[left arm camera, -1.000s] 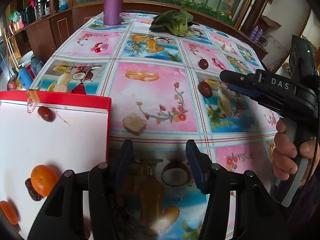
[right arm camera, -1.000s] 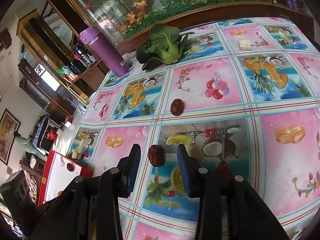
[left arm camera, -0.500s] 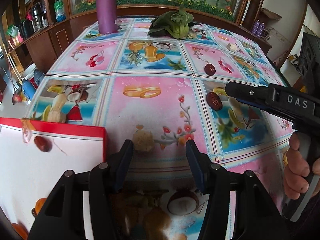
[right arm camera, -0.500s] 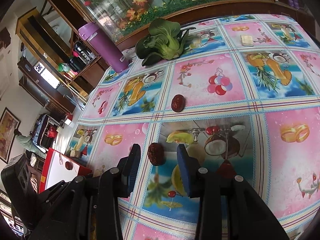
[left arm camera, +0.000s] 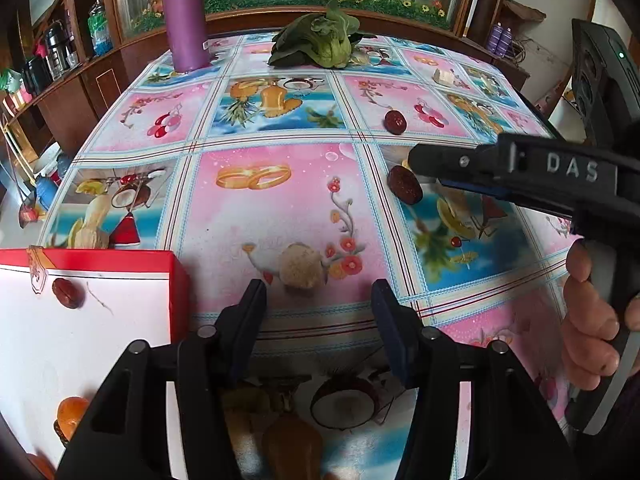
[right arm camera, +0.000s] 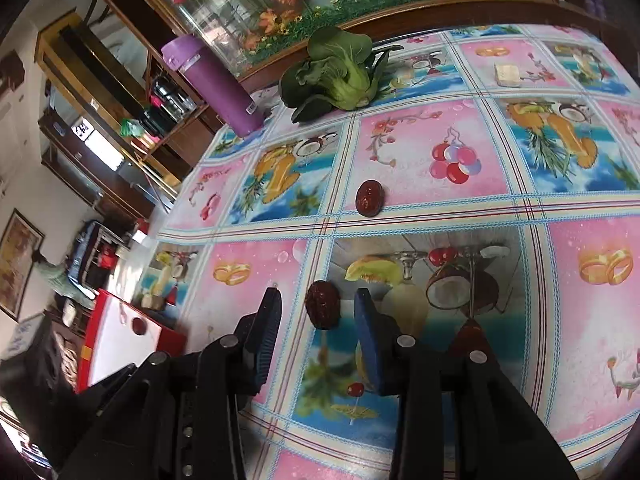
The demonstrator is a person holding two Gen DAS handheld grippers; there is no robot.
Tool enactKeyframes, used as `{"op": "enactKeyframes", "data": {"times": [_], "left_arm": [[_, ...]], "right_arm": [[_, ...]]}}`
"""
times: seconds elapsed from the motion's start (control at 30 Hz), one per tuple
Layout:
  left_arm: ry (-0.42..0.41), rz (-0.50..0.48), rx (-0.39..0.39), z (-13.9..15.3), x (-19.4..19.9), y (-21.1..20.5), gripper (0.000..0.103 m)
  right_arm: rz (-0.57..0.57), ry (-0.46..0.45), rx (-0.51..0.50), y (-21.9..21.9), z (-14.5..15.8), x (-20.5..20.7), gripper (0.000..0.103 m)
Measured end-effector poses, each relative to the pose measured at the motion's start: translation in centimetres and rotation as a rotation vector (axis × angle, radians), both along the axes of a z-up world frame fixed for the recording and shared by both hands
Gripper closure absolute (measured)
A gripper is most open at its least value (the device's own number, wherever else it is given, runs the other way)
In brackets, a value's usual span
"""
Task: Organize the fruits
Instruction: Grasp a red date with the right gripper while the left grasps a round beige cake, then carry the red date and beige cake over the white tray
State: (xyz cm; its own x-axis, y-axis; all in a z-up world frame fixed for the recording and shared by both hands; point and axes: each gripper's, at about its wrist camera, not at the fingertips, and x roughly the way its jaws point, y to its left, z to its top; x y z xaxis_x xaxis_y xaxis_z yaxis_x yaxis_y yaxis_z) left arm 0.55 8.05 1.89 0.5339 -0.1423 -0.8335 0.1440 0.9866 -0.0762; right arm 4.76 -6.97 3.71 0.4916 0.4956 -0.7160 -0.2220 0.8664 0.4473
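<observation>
The right gripper (right arm camera: 316, 316) has advanced: its open fingers now straddle the near red date (right arm camera: 322, 310), lower centre, ungrasped. The left gripper (left arm camera: 318, 312) stays open, empty; pickup appears imminent.

The right gripper (right arm camera: 316, 312) straddles a red date (right arm camera: 323, 310) with a gap on each side of it; a second date (right arm camera: 370, 197) lies well beyond, bare cloth between; ahead of the left gripper (left arm camera: 318, 304) sits a pale lump (left arm camera: 301, 266); the red-rimmed tray (left arm camera: 176, 276) walls its left side; its right is bare cloth.
</observation>
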Motion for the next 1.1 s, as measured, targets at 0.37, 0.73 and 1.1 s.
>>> {"op": "enactKeyframes", "data": {"times": [0.37,0.73,1.1], "left_arm": [[-0.004,0.005,0.009,0.0,0.9,-0.2,0.071],[-0.009,0.011,0.035,0.0,0.8,-0.8,0.079],[-0.084,0.053,0.030,2.4,-1.9,-0.7,0.079]], "right_arm": [[0.031,-0.057,-0.186,2.6,-0.8,-0.6,0.087],[0.029,-0.050,-0.190,2.7,-0.7,-0.7,0.087],[0.014,-0.081,-0.142,2.1,0.4,-1.5,0.087]]}}
